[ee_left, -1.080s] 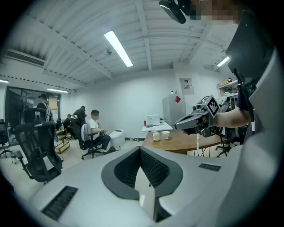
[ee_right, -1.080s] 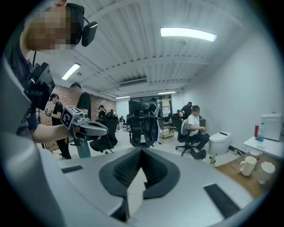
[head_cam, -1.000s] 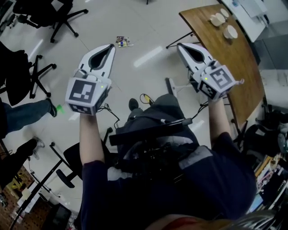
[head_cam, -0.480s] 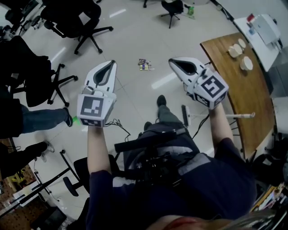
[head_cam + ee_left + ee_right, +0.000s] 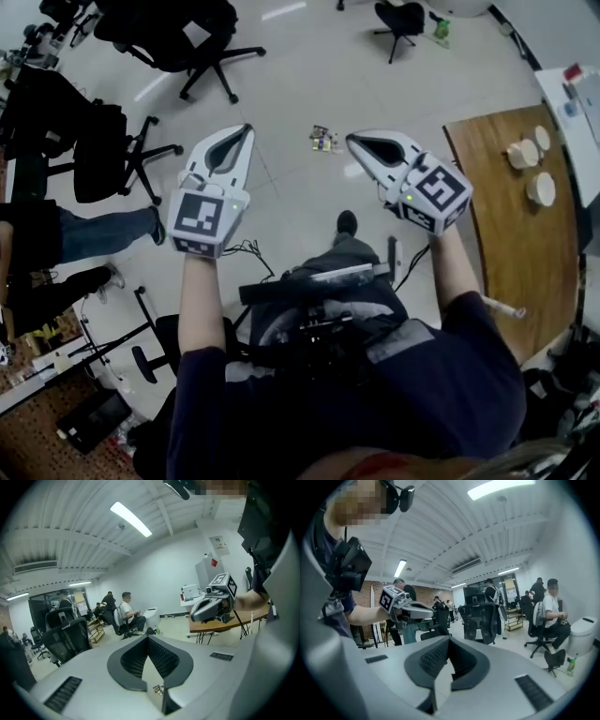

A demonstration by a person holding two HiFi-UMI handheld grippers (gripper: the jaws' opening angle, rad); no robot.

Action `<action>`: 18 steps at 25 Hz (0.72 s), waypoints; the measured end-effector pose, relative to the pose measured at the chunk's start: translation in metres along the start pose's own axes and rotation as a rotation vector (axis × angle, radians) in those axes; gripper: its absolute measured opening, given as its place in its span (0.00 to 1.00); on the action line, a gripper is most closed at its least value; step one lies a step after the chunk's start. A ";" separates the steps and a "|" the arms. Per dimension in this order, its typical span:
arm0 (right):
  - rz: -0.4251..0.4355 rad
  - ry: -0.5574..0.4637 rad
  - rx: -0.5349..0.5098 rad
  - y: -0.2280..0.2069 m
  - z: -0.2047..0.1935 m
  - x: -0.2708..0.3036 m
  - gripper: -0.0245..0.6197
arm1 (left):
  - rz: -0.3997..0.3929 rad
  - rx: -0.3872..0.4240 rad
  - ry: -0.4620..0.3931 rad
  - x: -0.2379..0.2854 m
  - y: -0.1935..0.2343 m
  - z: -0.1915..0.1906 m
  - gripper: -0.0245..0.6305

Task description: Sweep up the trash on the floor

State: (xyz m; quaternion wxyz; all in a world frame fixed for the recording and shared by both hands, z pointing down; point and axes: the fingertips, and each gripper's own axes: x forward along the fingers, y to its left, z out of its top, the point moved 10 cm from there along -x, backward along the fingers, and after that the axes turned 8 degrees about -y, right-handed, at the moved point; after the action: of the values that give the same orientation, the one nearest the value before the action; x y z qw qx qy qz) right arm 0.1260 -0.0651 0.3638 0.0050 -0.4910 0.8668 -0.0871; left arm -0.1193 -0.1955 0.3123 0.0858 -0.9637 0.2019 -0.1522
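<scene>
White floor (image 5: 300,75), small pile of trash (image 5: 324,140) lying just beyond both gripper tips, left gripper (image 5: 246,131) closed and empty, right gripper (image 5: 354,141) closed and empty, wooden table (image 5: 511,225) to the right.

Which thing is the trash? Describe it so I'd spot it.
Find the curved wooden table at the head view's right, then look left across the pale floor. The trash lies there alone: a small colourful heap of scraps, unlike the black wheeled chairs around.
</scene>
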 end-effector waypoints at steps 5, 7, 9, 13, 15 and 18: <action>0.081 0.007 0.016 -0.018 -0.004 0.024 0.05 | 0.033 -0.014 0.039 0.010 0.004 -0.018 0.06; 0.111 0.026 0.009 -0.021 -0.003 0.042 0.05 | 0.030 0.000 0.034 0.009 0.008 -0.024 0.06; 0.127 0.060 -0.020 -0.023 -0.001 0.061 0.05 | 0.040 0.004 0.028 0.007 0.014 -0.029 0.06; 0.179 0.085 -0.046 -0.019 0.004 0.102 0.05 | 0.105 -0.031 0.044 -0.007 0.042 -0.046 0.06; 0.191 0.103 -0.083 -0.012 0.007 0.124 0.05 | 0.123 -0.064 0.050 -0.018 0.059 -0.059 0.06; 0.186 0.124 -0.168 -0.002 0.011 0.162 0.05 | 0.135 -0.101 0.043 -0.032 0.089 -0.080 0.06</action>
State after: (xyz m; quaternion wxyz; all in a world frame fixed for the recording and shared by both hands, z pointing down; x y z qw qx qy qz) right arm 0.0444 -0.2057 0.3654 -0.0817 -0.4012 0.9113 -0.0434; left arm -0.2062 -0.2710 0.3587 0.0428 -0.9475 0.2757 -0.1564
